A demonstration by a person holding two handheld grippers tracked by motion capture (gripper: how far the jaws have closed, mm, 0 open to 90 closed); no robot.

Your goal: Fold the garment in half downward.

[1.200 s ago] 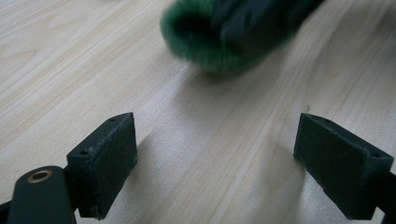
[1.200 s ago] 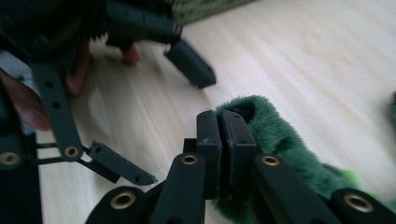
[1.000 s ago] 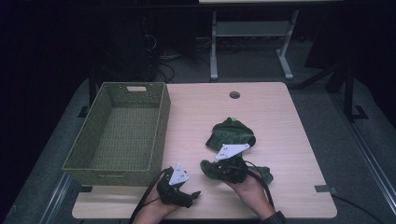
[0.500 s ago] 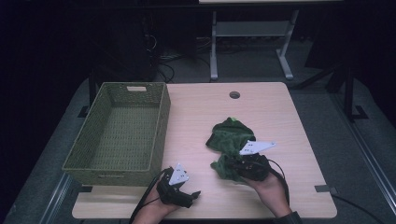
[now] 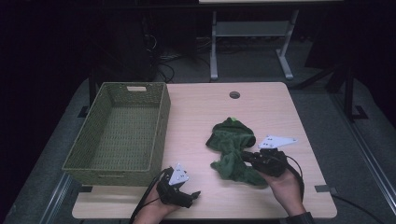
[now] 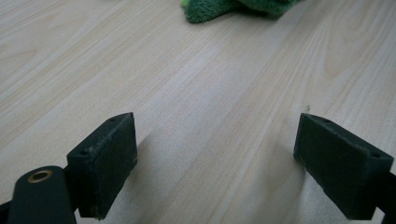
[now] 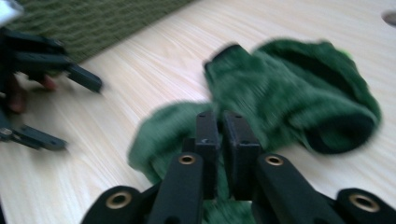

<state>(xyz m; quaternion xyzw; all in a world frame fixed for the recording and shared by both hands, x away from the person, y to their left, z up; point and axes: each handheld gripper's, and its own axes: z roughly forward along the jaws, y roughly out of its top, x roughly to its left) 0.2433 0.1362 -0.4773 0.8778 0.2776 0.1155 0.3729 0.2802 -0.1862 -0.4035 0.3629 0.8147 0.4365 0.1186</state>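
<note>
I have the right gripper [image 5: 247, 157] pinching the green fleece cloth [image 5: 232, 149], its jaws pressed almost together on a fold of the fabric, as the right gripper view shows with the pads [image 7: 205, 140] nearly meeting over the green pile. Since a second ago my right hand [image 5: 285, 186] has slid toward the right side of the tabletop [image 5: 196, 116], and the cloth has come with it: the near lobe is now drawn out and lies stretched toward me while the far lobe sits bunched just behind. That tells me the grip is real and the cloth follows the hand, so I judge I am dragging or spreading it rather than just poking at it.

My left gripper [image 5: 187, 196] rests at the near edge of the tabletop, jaws spread wide with nothing between them; in the left gripper view only bare wood lies between the pads [image 6: 105, 163], with the cloth's edge [image 6: 224, 7] farther off. It has not shifted.

The woven basket [image 5: 116, 168] stands empty on the left, well apart from the cloth. If the cloth is meant for it, I'm currently pulling the wrong way, so a lift and a carry leftwards would come next
</note>
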